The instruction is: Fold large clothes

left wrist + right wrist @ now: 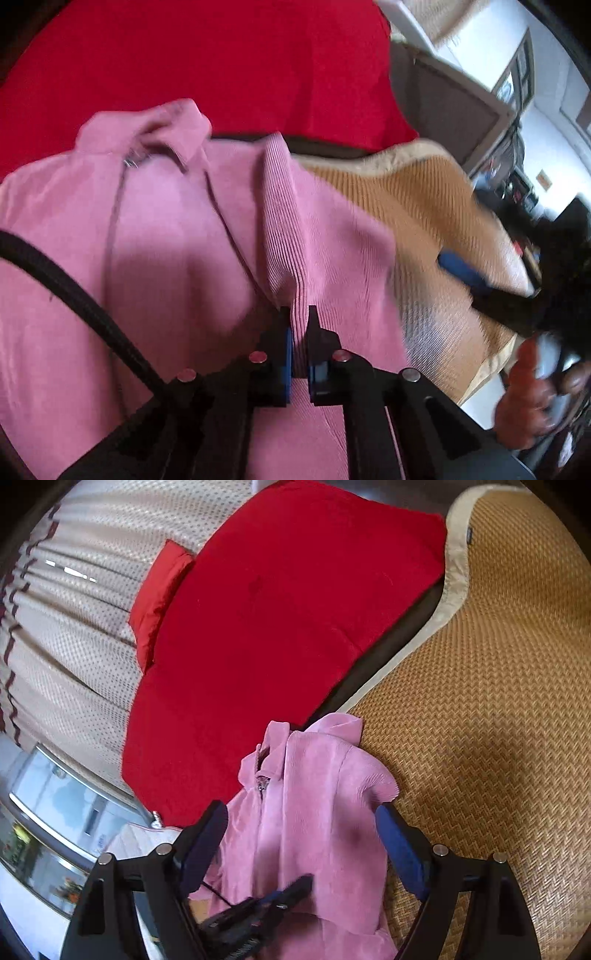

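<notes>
- Far left, in the right wrist view, a pale dotted curtain [74, 635] hangs behind the bed, with a small red cushion [159, 598] against it; neither has any part in the folding.
- Next comes a red blanket [288, 609], spread flat over the far side of the bed. The collar end of the pink jacket [166, 229] lies at its edge.
- The jacket is the piece being folded. It sits partly on the blanket's edge and mostly on the woven mat [498, 701], collar up and zip closed. One ribbed panel, likely a sleeve or side, is drawn over the front.
- The left tongs [299, 325] are closed on that ribbed fabric, pinching a ridge of it between the blue pads.
- The right tongs [303, 834] stand wide open above the jacket, holding nothing, one finger on each side of the body.
- Judging from this, the fold is at an early stage: one side seems to be coming across, while the other side and the lengthwise fold are not yet done. Motion blur makes the jacket's lower half hard to read.
- Far right, the mat lies bare.
</notes>
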### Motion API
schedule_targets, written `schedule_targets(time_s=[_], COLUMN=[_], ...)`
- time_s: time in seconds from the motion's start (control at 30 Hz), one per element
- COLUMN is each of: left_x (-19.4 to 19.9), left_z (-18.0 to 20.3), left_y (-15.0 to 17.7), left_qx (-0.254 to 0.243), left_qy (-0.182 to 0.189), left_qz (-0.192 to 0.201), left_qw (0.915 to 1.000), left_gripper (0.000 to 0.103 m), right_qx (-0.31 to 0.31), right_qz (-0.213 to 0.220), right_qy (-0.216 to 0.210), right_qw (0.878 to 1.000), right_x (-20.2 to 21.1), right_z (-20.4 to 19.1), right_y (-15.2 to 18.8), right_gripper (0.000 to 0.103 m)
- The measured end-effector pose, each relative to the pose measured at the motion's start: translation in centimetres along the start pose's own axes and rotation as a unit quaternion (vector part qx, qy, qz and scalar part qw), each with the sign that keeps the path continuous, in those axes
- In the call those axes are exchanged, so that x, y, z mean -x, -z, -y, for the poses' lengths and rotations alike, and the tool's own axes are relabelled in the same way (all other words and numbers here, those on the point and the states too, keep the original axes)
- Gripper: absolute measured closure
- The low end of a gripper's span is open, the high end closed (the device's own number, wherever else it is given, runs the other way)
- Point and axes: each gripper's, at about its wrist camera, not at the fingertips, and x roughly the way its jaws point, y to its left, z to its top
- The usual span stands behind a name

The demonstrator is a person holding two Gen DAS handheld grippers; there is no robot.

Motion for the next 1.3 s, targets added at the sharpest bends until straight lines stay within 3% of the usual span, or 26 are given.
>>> schedule_targets(time_s=[0.1, 0.2, 0.27, 0.37, 0.57, 0.7, 0.77, 0.93, 1.1, 1.23, 1.3], left_x=[3.3, 6.8, 9.5, 12.4, 15.1, 17.5, 18.6, 21.0, 23.1, 23.3, 23.1], left_z=[-0.9, -1.8, -3.0, -5.5, -12.7, -16.5, -18.1, -22.7, -27.1, -29.6, -30.7], left_y=[-1.6, -3.4, -4.2, -5.3, -5.3, -4.3, -3.7, -1.0, 1.8, 3.1, 3.4], left_qx=[-0.006, -0.037, -0.060, -0.083, -0.045, -0.004, 0.017, 0.095, 0.171, 0.229, 0.251], left_qy=[-0.018, -0.070, -0.108, -0.187, -0.264, -0.275, -0.285, -0.299, -0.297, -0.278, -0.267], left_qz=[0.020, 0.028, 0.034, 0.035, -0.005, 0.007, 0.011, 0.015, 0.023, 0.037, 0.040], left_qw=[0.9996, 0.9965, 0.9918, 0.9782, 0.9635, 0.9615, 0.9584, 0.9495, 0.9392, 0.9322, 0.9295], left_gripper=[0.098, 0.098, 0.098, 0.098, 0.091, 0.083, 0.073, 0.056, 0.054, 0.053, 0.053], right_qx=[0.003, 0.004, 0.011, 0.022, 0.043, 0.060, 0.073, 0.111, 0.164, 0.219, 0.236], right_qz=[0.003, 0.001, -0.005, -0.012, -0.032, -0.040, -0.046, -0.063, -0.065, -0.073, -0.109], right_qy=[0.007, 0.007, 0.009, 0.010, 0.010, 0.005, 0.003, 0.007, 0.021, 0.063, 0.114], right_qw=[1.000, 1.000, 1.000, 1.000, 0.999, 0.997, 0.996, 0.992, 0.984, 0.971, 0.959], right_x=[-0.2, -0.6, -1.0, -1.8, -3.8, -5.0, -5.6, -7.6, -9.4, -11.7, -13.9], right_z=[-0.3, -0.6, -1.1, -1.9, -3.6, -4.6, -5.3, -7.2, -9.2, -10.3, -9.9], right_y=[0.2, 0.5, 0.8, 1.3, 2.5, 3.1, 3.7, 5.5, 7.3, 8.5, 9.3], right_gripper=[0.018, 0.018, 0.018, 0.018, 0.018, 0.018, 0.019, 0.031, 0.037, 0.044, 0.046])
